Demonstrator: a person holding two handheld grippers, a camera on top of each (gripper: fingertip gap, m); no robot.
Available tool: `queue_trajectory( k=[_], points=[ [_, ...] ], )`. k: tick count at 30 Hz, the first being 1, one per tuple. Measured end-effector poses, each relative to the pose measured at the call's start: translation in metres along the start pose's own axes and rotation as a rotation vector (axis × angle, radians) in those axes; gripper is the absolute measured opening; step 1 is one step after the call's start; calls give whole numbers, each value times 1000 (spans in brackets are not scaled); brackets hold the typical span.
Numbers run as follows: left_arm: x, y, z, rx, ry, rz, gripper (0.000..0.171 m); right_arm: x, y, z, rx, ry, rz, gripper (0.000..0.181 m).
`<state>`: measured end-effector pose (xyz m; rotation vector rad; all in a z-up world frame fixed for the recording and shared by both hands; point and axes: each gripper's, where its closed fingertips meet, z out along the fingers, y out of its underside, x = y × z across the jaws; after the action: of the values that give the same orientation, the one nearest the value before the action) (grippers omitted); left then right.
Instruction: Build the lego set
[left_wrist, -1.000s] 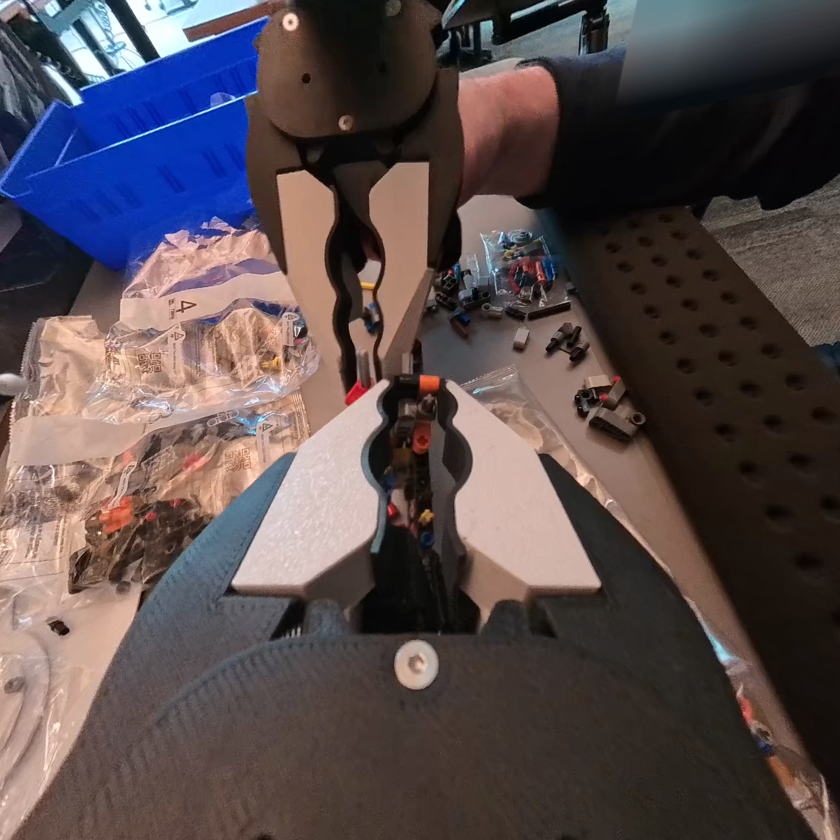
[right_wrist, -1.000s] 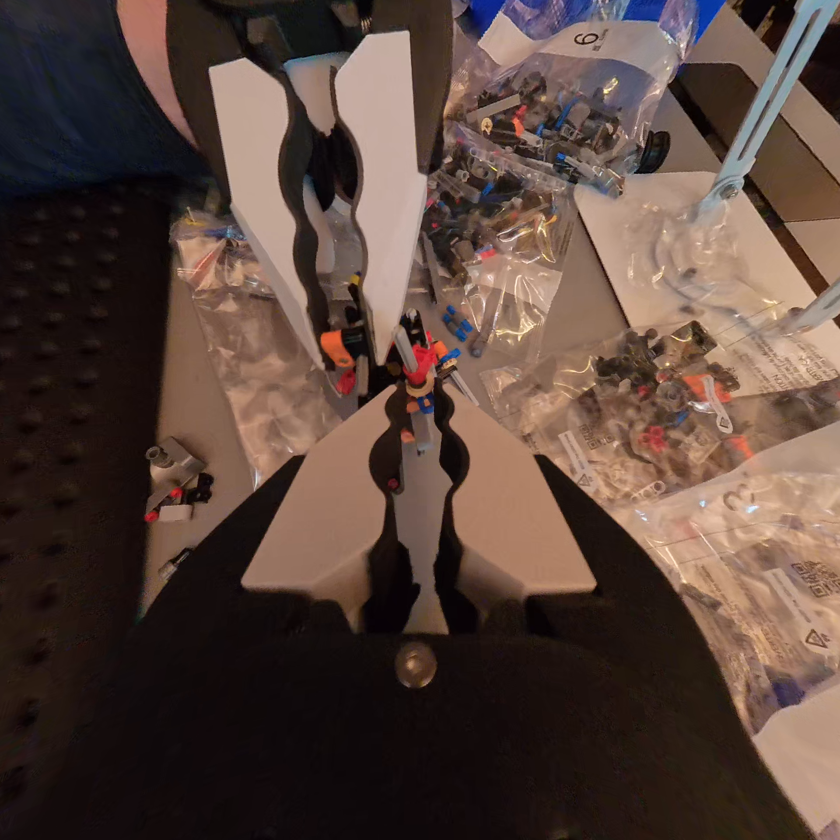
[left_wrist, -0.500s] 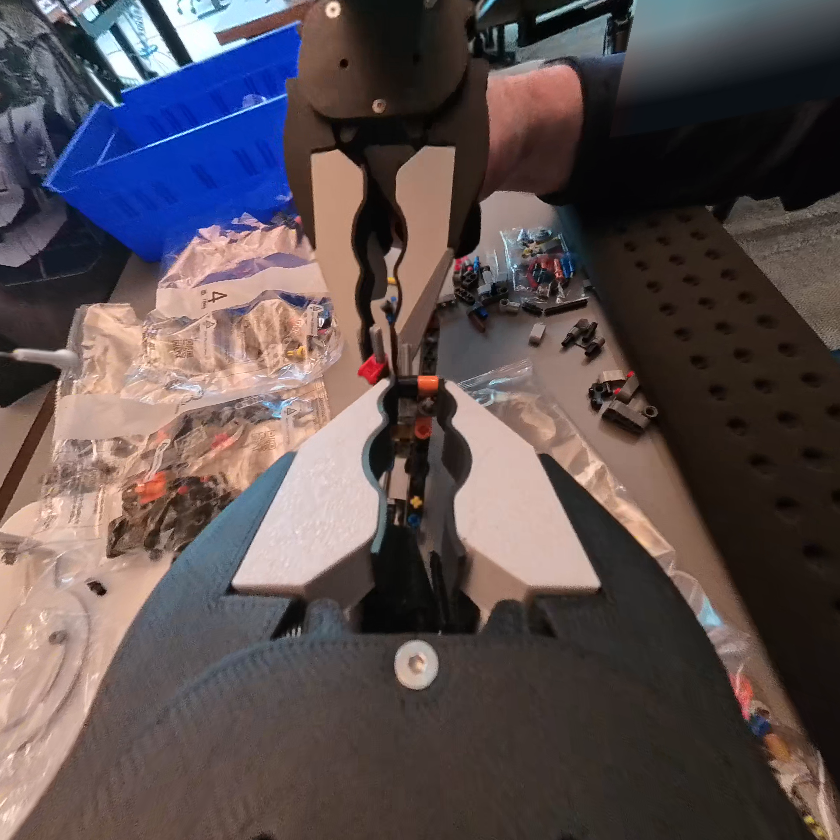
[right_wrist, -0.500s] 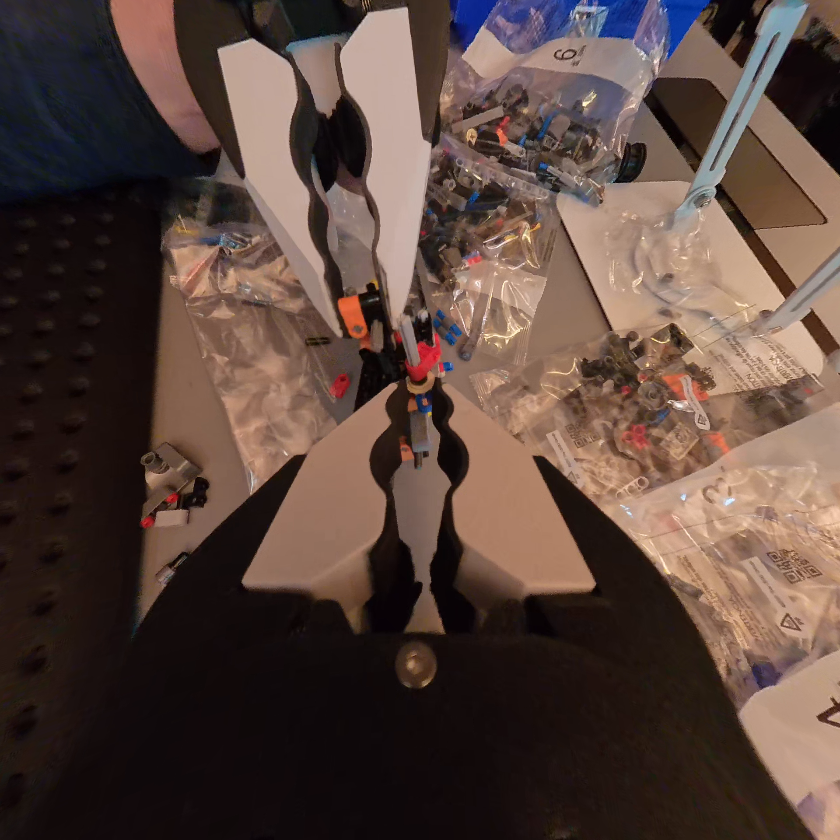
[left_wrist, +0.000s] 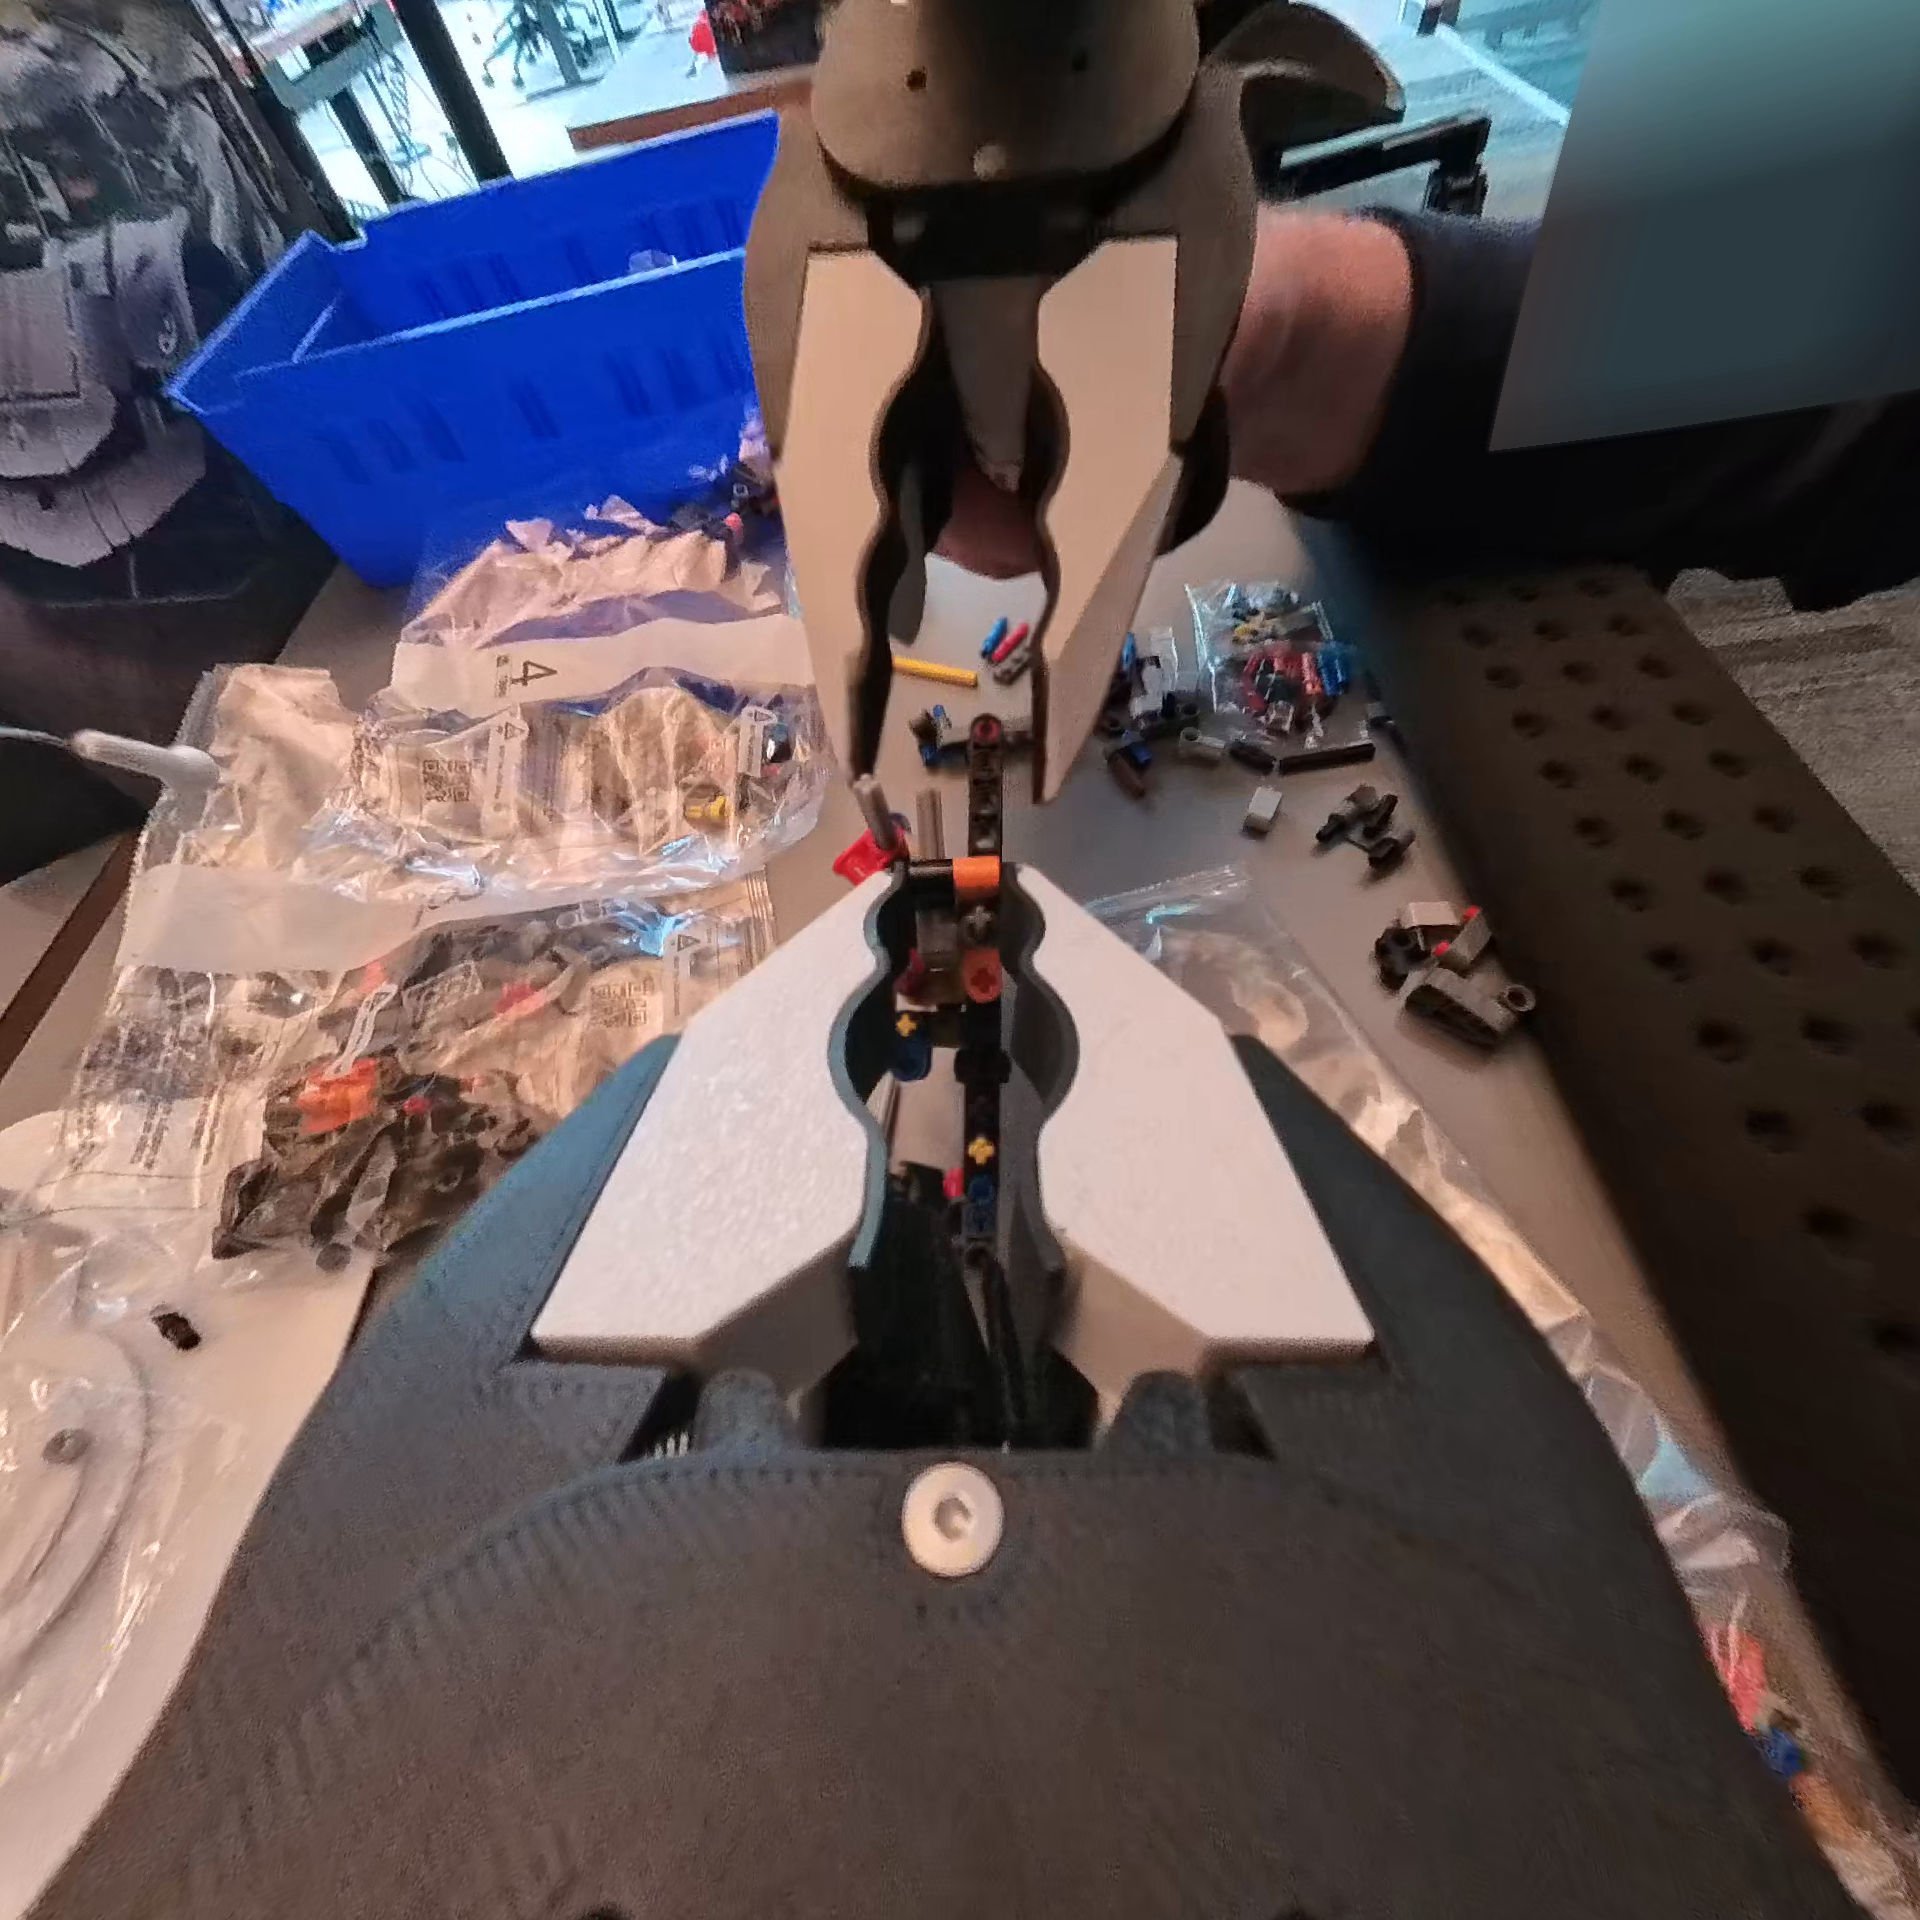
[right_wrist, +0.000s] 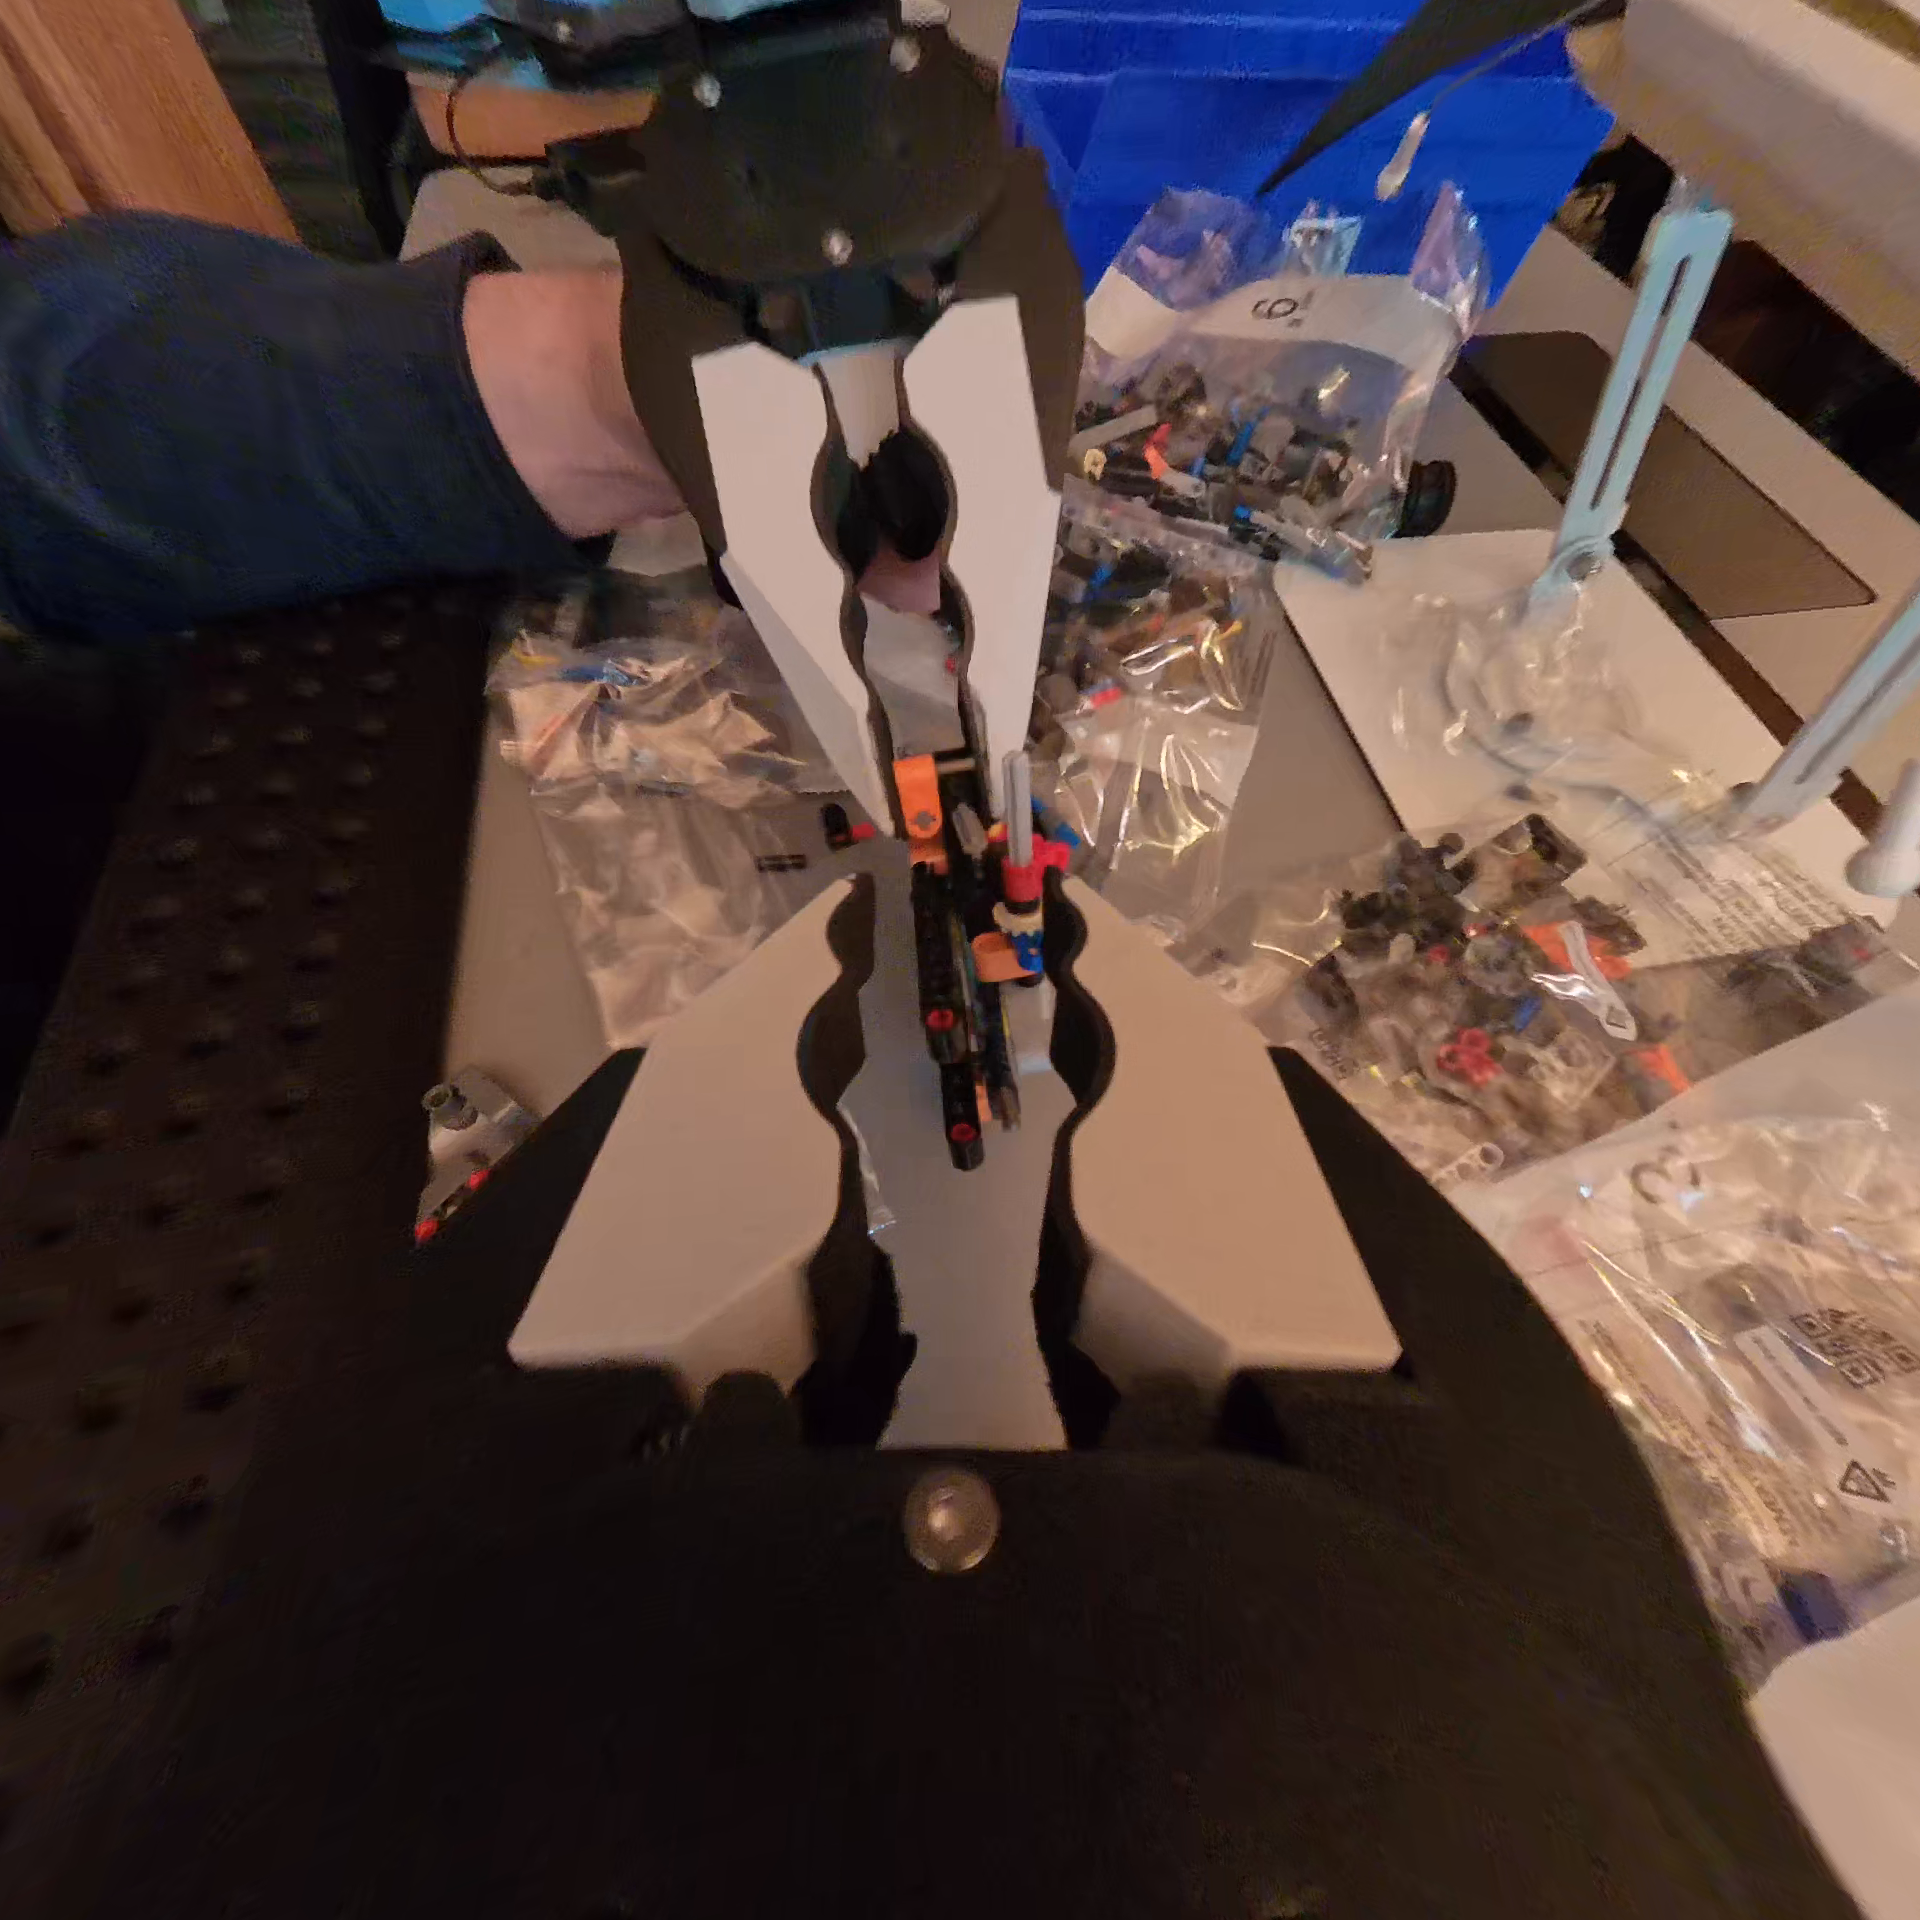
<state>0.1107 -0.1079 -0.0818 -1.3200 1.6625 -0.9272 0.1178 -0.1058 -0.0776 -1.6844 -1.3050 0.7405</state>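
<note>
The lego assembly (left_wrist: 982, 1039) is a long black beam with orange, red, blue and grey parts and grey axles sticking out of its far end. My left gripper (left_wrist: 954, 878) is shut on it and holds it above the table. My right gripper (left_wrist: 956, 779) faces it from the far side, open, with its tips just past the axles. In the right wrist view the right gripper (right_wrist: 964, 883) stands open on both sides of the assembly (right_wrist: 951, 997) without clamping it, and the left gripper (right_wrist: 945, 805) grips the far end.
Numbered bags of lego parts (left_wrist: 582, 748) (right_wrist: 1507, 966) cover the table's side. Loose parts (left_wrist: 1247, 727) and a small grey-black sub-build (left_wrist: 1455, 966) lie near a black perforated board (left_wrist: 1714, 883). Blue bins (left_wrist: 499, 343) stand at the back. A white stand with metal arms (right_wrist: 1621, 416) is nearby. My left and right fingertips are right by each other.
My right gripper has opened and let go of the assembly's axle end. My left gripper keeps its hold; both grippers now sit higher over the table.
</note>
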Motion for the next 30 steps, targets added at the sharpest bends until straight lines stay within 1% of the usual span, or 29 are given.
queue_trajectory(
  k=[2,3,5,7,10,19,30],
  points=[
    [1,-2,2,-1,1,5,16,0,5,6,-37,15,-22,27],
    [2,-1,5,-8,-3,10,16,0,9,10,-66,22,-22,28],
    [2,0,9,-21,-7,9,16,5,20,16,-136,59,-39,26],
    [2,1,12,-26,-4,9,16,2,19,19,-133,48,-36,28],
    [1,0,12,-22,-13,14,15,4,18,21,-123,64,-46,25],
    [2,2,12,-80,-49,69,15,3,22,21,-147,54,-52,21],
    [0,4,2,-47,-2,8,16,2,15,14,-123,54,-68,18]
  ],
)
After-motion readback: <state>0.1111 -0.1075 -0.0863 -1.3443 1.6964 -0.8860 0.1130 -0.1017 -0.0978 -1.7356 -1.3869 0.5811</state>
